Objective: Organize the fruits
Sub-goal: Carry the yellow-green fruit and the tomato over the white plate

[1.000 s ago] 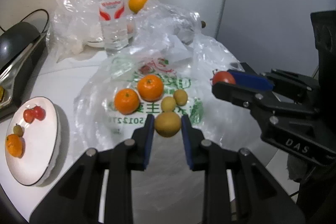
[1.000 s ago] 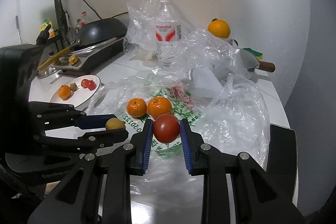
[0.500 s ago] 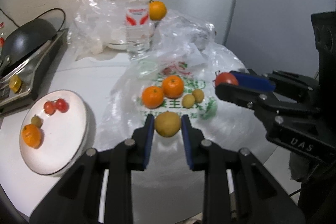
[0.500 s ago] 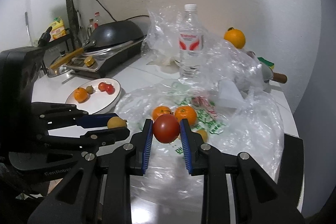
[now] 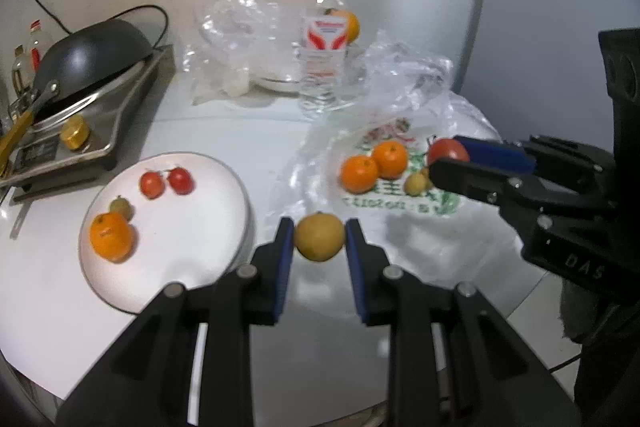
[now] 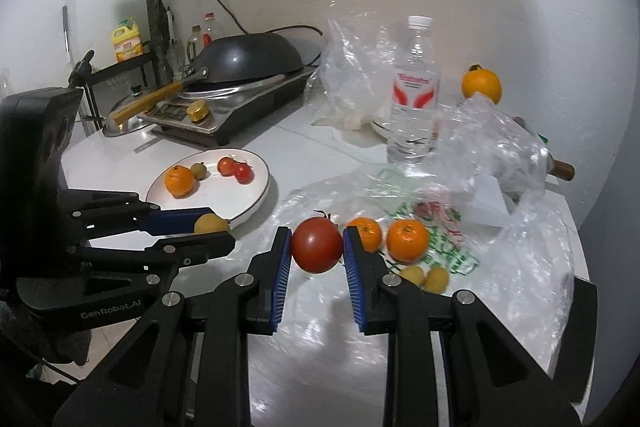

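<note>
A yellow fruit [image 5: 319, 235] sits clamped in the left gripper [image 5: 319, 241], off the white plate's [image 5: 208, 227] right edge. A red tomato [image 6: 316, 245] is clamped in the right gripper [image 6: 316, 251] over the plastic bag's [image 6: 520, 267] near-left edge.

Yellow-brown round fruit [image 5: 319, 236] off the table, just right of white plate [image 5: 208, 251] rim. Red tomato [image 6: 316, 244] lifted too, well right of plate. On plate: orange tangerine [image 5: 111, 237], small greenish-brown fruit [image 5: 121, 207] touching it, two small red tomatoes [image 5: 166, 182] side by side. Right of plate: two tangerines [image 5: 374, 166] touching, two small yellow fruits [image 6: 425, 277] beside them.
</note>
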The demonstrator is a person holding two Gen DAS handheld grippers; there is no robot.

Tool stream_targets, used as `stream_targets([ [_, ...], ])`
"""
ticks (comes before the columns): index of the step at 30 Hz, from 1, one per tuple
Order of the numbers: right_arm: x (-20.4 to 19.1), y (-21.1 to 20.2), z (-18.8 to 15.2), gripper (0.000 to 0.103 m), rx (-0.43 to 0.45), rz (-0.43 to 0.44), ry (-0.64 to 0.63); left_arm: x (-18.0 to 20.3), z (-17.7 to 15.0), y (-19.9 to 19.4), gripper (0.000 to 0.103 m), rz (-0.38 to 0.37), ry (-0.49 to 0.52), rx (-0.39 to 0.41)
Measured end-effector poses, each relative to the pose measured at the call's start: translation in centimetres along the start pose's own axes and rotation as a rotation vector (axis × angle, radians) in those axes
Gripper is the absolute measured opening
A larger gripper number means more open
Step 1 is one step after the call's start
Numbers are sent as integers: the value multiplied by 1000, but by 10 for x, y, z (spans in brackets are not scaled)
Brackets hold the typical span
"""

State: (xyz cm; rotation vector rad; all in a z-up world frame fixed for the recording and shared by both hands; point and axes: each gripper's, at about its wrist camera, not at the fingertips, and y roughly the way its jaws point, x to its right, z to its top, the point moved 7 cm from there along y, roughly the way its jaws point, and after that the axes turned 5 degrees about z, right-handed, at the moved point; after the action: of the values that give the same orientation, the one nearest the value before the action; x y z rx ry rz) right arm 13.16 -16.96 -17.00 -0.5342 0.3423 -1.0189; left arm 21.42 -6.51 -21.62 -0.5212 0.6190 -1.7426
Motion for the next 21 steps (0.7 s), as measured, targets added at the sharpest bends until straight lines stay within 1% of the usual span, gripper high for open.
stream_targets([
  [13, -42, 33, 12, 28, -44, 16, -51, -54, -9, -2, 27, 20, -51, 3],
  [21, -53, 54, 24, 28, -60, 36, -59, -86, -6, 7, 27, 53, -66, -1],
])
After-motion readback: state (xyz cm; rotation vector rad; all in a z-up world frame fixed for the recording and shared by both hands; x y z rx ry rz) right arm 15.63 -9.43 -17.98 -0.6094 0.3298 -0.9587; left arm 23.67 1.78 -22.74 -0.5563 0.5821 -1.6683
